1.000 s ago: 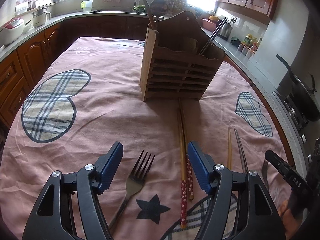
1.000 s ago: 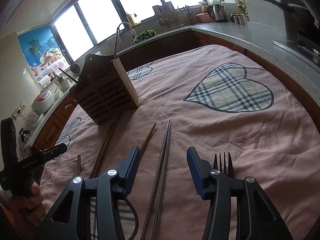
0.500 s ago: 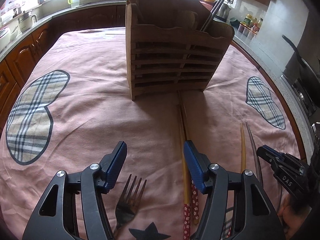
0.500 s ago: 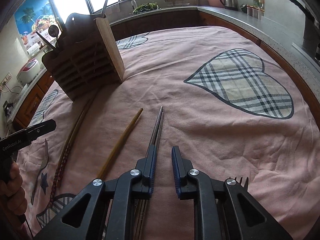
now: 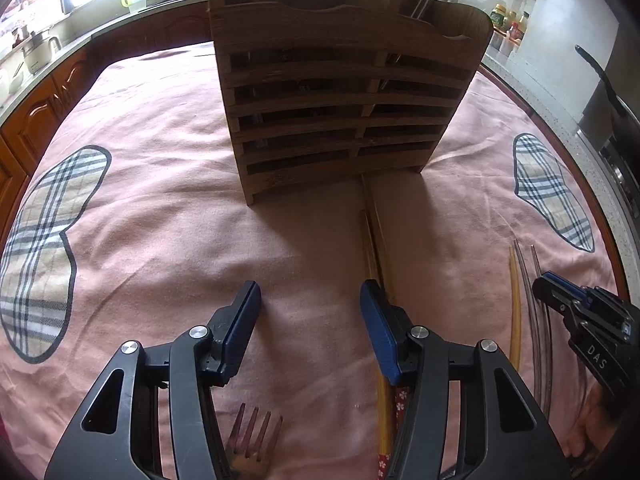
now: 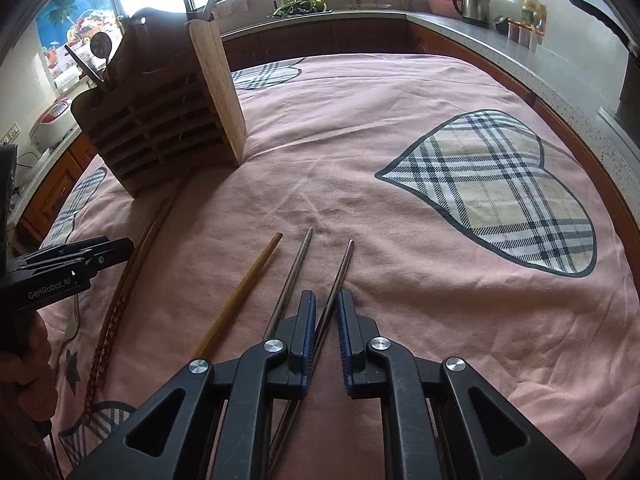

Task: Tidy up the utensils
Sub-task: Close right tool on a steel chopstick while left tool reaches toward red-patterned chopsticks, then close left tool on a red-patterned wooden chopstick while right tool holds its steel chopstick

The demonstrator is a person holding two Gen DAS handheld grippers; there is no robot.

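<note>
Pink tablecloth (image 6: 400, 240) bears scattered utensils. Right gripper (image 6: 325, 312) has just been closing, clenched on one metal chopstick (image 6: 340, 276); lift it level. Left gripper (image 5: 310, 312) gapes empty, narrowing

table, pink cloth (image 5: 168, 208) | holder (image 5: 344, 92) | chopsticks (image 6: 244, 292) | fork (image 5: 250, 446)

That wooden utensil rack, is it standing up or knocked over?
Standing upright. The wooden rack sits flat on the pink cloth, its open top up, utensil handles poking out.
</note>
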